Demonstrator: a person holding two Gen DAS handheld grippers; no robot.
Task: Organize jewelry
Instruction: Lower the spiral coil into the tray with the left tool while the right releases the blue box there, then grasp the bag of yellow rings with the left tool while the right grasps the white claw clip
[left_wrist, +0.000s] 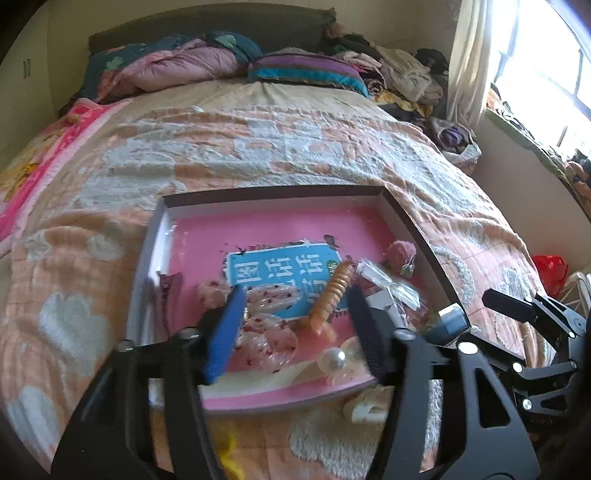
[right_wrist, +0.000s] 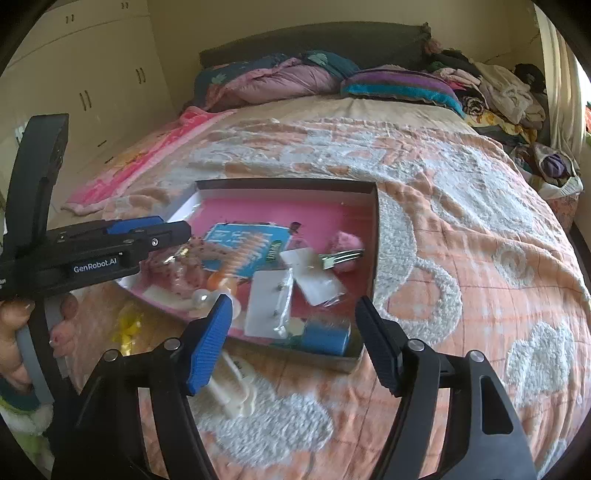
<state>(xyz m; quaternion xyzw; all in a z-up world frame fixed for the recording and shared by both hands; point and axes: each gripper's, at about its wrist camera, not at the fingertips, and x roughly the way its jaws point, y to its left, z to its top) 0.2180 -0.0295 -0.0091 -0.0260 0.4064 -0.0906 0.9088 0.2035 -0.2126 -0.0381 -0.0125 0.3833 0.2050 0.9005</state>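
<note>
A shallow box (left_wrist: 155, 236) with a pink floor lies on the bed and holds hair and jewelry pieces. My left gripper (left_wrist: 295, 332) stands open low over its near half. An orange spiral band (left_wrist: 332, 295) and clear pink-speckled bands (left_wrist: 269, 328) lie below its gap, untouched. A pearl clip (left_wrist: 337, 360) sits by the box's front edge. My right gripper (right_wrist: 293, 343) is open at the box's near corner, above a blue roller (right_wrist: 327, 336). White cards (right_wrist: 267, 306) and a silver clip with a pink pompom (right_wrist: 343, 254) lie further in.
A white clip (right_wrist: 236, 391) and a yellow piece (right_wrist: 127, 325) lie on the orange-and-white blanket (right_wrist: 461, 258) in front of the box. A hand (right_wrist: 14, 332) holds the left gripper (right_wrist: 166, 229). Pillows and piled clothes line the bed's far end.
</note>
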